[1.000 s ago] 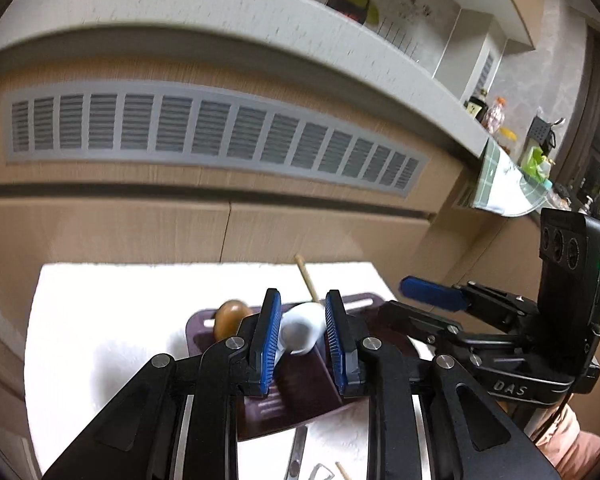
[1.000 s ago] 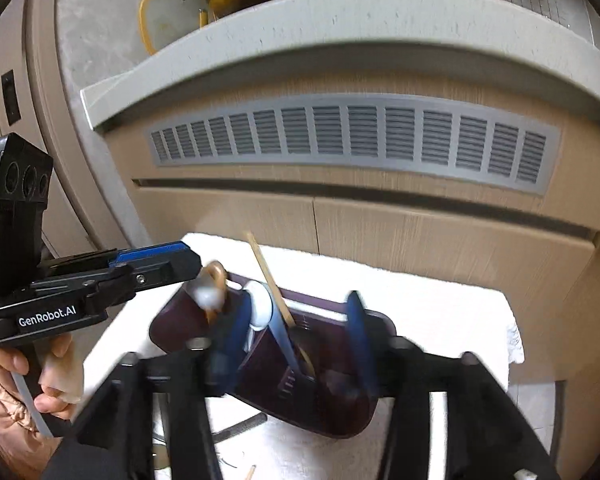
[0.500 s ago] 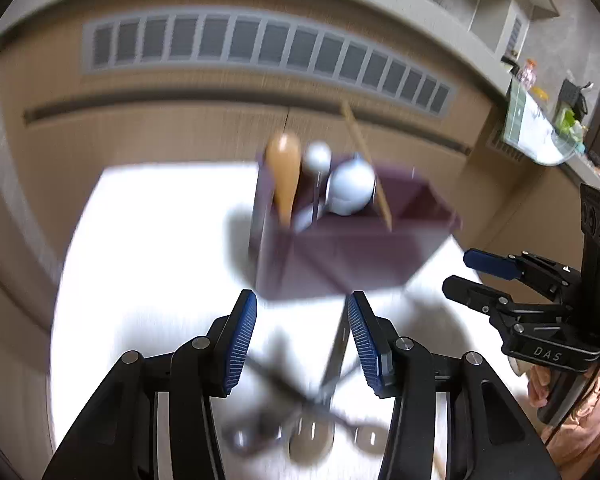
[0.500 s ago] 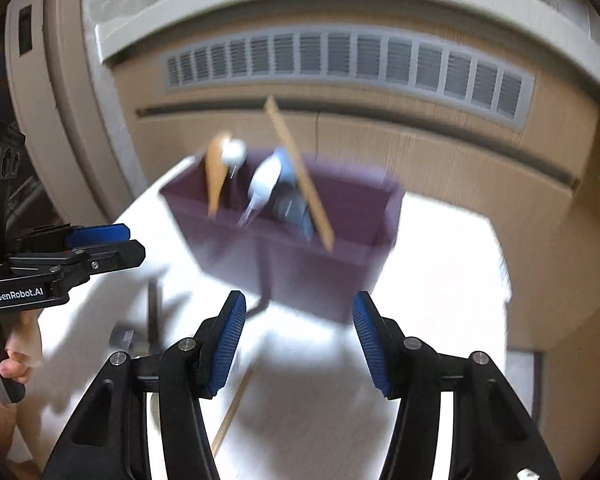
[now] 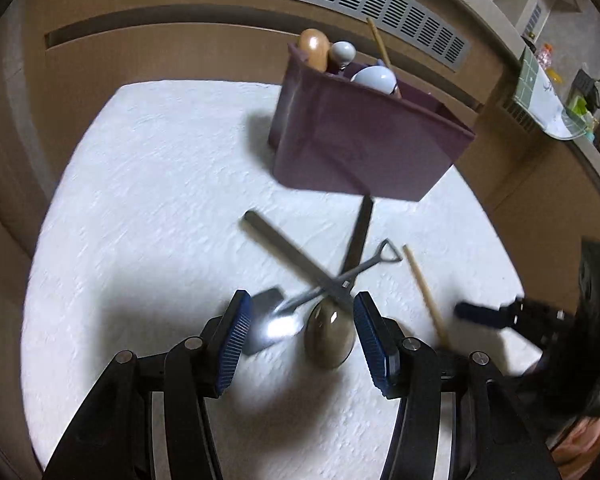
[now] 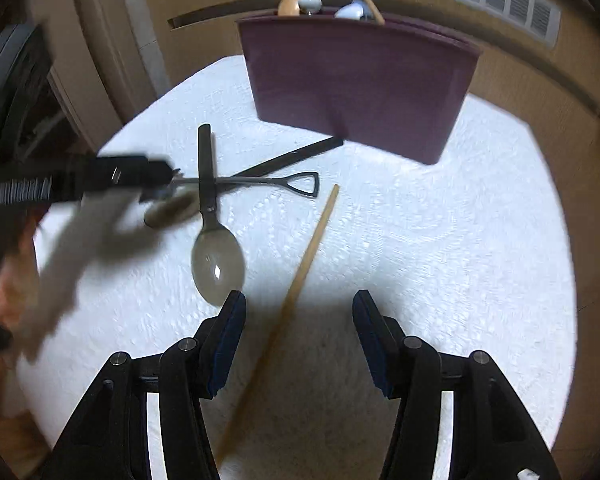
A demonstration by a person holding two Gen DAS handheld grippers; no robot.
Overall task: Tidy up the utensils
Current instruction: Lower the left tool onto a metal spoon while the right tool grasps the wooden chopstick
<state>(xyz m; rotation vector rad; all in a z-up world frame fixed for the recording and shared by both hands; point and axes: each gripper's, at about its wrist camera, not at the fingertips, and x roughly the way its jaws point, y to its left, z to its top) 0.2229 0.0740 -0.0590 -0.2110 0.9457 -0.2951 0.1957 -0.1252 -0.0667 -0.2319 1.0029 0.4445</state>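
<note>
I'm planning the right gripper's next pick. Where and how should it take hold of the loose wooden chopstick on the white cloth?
Grip the wooden chopstick near its middle, coming straight down from above, fingers across its width. It lies flat and diagonal on the white cloth, clear of the crossed metal spoons, and already runs between the open right gripper fingers.

Wide bare stretch of white textured worktop (image 5: 148,208) on the left side, open for a pass. Ahead, the dark purple rectangular plastic caddy (image 5: 360,136) blocks the way, upright handles poking above its rim. In front of it, a crossed pile: the grey metal spoon (image 6: 216,248), a flat black-handled utensil (image 6: 288,158) and a small shovel-shaped metal spoon (image 6: 284,182) overlapping. The pale wooden chopstick (image 6: 304,264) lies just beside them, running in between the right tongs (image 6: 298,320). Open cloth lies to its right. Left tongs (image 5: 300,332), spread apart, straddle the spoon bowl.
</note>
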